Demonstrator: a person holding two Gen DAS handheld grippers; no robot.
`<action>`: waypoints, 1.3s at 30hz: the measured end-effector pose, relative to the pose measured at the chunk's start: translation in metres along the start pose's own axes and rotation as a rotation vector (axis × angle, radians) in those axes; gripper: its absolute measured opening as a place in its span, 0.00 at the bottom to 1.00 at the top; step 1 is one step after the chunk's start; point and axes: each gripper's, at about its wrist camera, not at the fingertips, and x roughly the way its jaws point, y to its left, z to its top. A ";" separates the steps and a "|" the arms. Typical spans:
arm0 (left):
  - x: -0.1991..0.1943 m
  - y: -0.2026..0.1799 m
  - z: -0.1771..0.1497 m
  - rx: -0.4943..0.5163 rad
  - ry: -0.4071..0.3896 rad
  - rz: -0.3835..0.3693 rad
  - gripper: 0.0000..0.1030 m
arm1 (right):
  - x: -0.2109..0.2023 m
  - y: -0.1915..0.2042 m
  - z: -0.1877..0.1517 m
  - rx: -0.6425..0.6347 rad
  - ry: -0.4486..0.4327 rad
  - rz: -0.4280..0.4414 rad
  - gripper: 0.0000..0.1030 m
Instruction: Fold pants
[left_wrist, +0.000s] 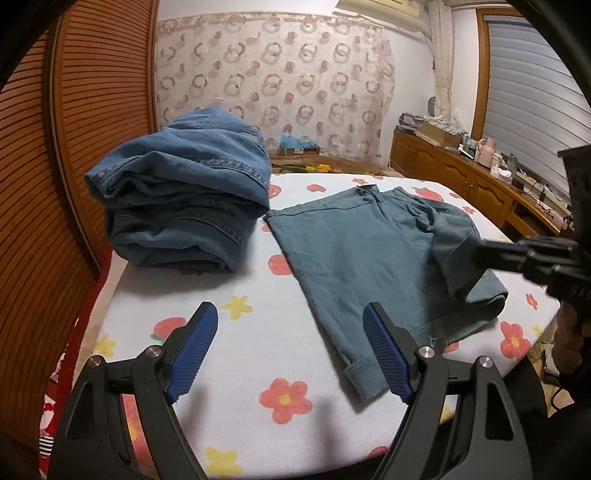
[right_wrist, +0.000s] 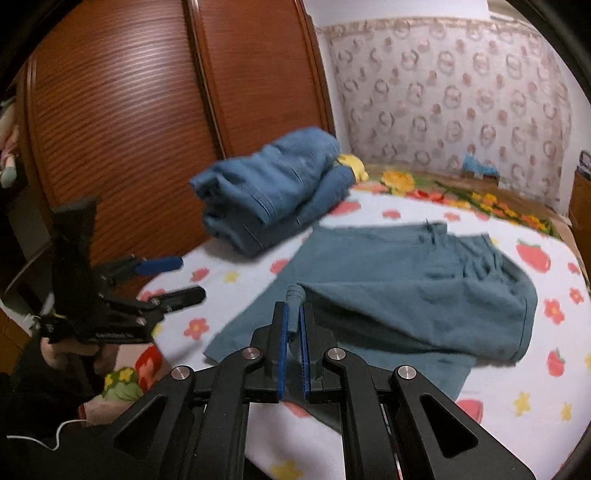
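Note:
Teal-grey pants (left_wrist: 362, 254) lie flat on the flowered bed cover (left_wrist: 258, 350), one leg partly folded over. My left gripper (left_wrist: 291, 317) is open and empty, above the cover just left of the pants' near hem. My right gripper (right_wrist: 294, 314) is shut on a bunched edge of the pants (right_wrist: 406, 295) and holds it lifted over the rest of the garment. The right gripper also shows in the left wrist view (left_wrist: 491, 247), and the left gripper shows open in the right wrist view (right_wrist: 184, 277).
A stack of folded blue jeans (left_wrist: 184, 195) sits at the far left of the bed (right_wrist: 269, 188), next to the wooden slatted wardrobe (left_wrist: 74, 147). A wooden dresser (left_wrist: 461, 177) with clutter stands to the right. A patterned curtain (left_wrist: 277, 81) hangs behind.

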 end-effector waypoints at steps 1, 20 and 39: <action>0.002 -0.002 0.001 0.003 0.001 -0.005 0.79 | 0.001 -0.007 -0.003 0.011 0.004 -0.005 0.10; 0.042 -0.057 0.024 0.088 0.039 -0.157 0.64 | -0.004 -0.099 -0.022 0.140 0.001 -0.305 0.38; 0.070 -0.071 0.010 0.126 0.165 -0.179 0.34 | 0.027 -0.116 0.008 0.190 0.112 -0.356 0.42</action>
